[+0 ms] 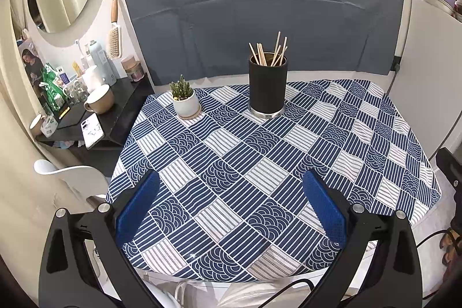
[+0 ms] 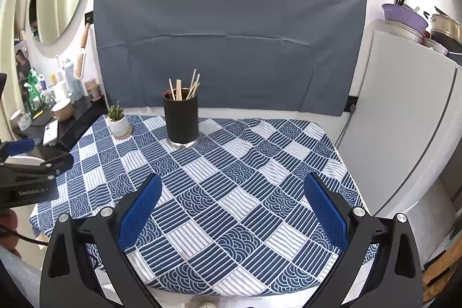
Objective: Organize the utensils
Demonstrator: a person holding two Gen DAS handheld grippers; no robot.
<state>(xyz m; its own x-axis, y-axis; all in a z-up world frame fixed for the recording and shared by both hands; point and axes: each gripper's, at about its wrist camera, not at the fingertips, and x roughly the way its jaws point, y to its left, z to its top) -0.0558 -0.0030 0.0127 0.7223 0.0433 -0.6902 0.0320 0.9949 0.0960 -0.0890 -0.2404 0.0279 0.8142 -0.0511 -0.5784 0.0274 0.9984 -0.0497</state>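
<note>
A black cylindrical holder (image 1: 267,84) (image 2: 181,119) stands upright at the far side of the blue patterned tablecloth (image 1: 260,163) (image 2: 231,178), with several wooden chopsticks (image 1: 268,52) (image 2: 184,87) sticking out of its top. My left gripper (image 1: 231,181) hovers open over the near edge of the table, nothing between its blue pads. My right gripper (image 2: 231,184) is likewise open and empty, near the table's front. The left gripper's black body (image 2: 31,178) shows at the left edge of the right wrist view.
A small potted succulent (image 1: 184,98) (image 2: 117,120) sits left of the holder. A dark side shelf (image 1: 115,111) with cups and bottles stands to the left, a white cabinet (image 2: 404,120) to the right, a grey backdrop (image 1: 260,19) behind.
</note>
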